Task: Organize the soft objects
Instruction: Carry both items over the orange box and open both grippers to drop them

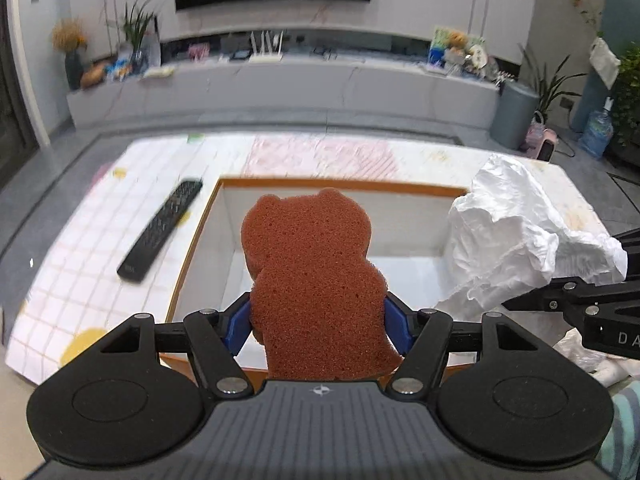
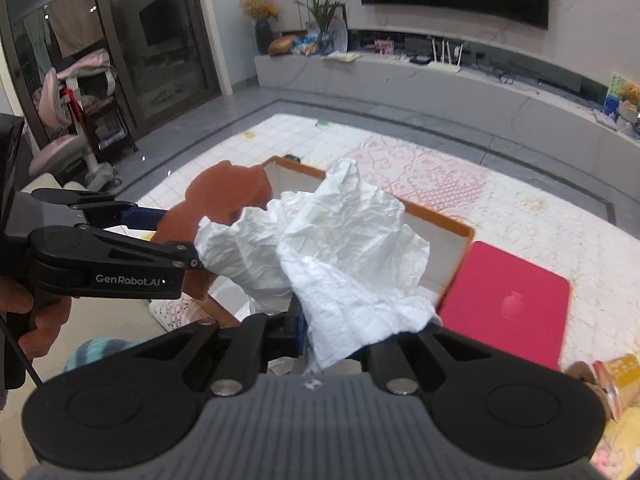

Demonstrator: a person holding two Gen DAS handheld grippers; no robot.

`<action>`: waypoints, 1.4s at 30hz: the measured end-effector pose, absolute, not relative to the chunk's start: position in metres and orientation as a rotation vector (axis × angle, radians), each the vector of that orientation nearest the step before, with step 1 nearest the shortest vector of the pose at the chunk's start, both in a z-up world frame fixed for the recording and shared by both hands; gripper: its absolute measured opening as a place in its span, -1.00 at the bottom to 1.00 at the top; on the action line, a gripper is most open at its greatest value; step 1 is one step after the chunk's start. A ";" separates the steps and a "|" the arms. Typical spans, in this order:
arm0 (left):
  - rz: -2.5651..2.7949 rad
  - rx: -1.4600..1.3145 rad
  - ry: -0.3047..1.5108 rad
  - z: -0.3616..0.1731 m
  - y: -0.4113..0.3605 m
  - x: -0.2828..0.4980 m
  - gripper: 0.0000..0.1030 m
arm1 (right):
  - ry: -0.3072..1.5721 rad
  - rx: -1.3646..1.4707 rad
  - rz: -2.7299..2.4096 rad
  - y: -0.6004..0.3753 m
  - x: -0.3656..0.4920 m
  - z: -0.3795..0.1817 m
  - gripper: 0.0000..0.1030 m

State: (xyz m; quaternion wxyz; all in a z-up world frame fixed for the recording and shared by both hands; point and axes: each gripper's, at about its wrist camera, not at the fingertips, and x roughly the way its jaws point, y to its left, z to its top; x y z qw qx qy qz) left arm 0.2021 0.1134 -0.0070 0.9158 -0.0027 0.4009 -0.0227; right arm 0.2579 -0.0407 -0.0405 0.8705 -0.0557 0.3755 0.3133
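My left gripper (image 1: 318, 322) is shut on a brown bear-shaped sponge (image 1: 316, 272) and holds it upright above the open orange-rimmed white box (image 1: 340, 186). The sponge also shows in the right wrist view (image 2: 228, 196), with the left gripper (image 2: 176, 236) beside it. My right gripper (image 2: 332, 332) is shut on a crumpled white cloth (image 2: 332, 248) and holds it over the near right part of the box (image 2: 456, 224). The cloth shows at the right of the left wrist view (image 1: 516, 236). The box inside looks white and bare where visible.
A black remote control (image 1: 160, 230) lies left of the box on the checked tablecloth (image 1: 80, 248). A red laptop (image 2: 508, 300) lies right of the box. A yellow packet (image 2: 616, 372) sits at the near right. A TV bench stands beyond the table.
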 end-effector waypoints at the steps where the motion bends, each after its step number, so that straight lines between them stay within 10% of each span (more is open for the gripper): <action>1: -0.041 -0.010 0.837 -0.011 0.119 0.204 0.49 | 0.799 -0.119 0.657 -0.035 0.266 -0.045 -0.87; 31: -0.010 0.105 1.093 -0.072 0.143 0.264 0.60 | 1.110 -0.155 0.708 0.036 0.353 -0.148 -0.84; 42: -0.009 0.048 1.054 -0.065 0.150 0.260 0.85 | 1.070 -0.155 0.677 0.028 0.342 -0.133 -0.07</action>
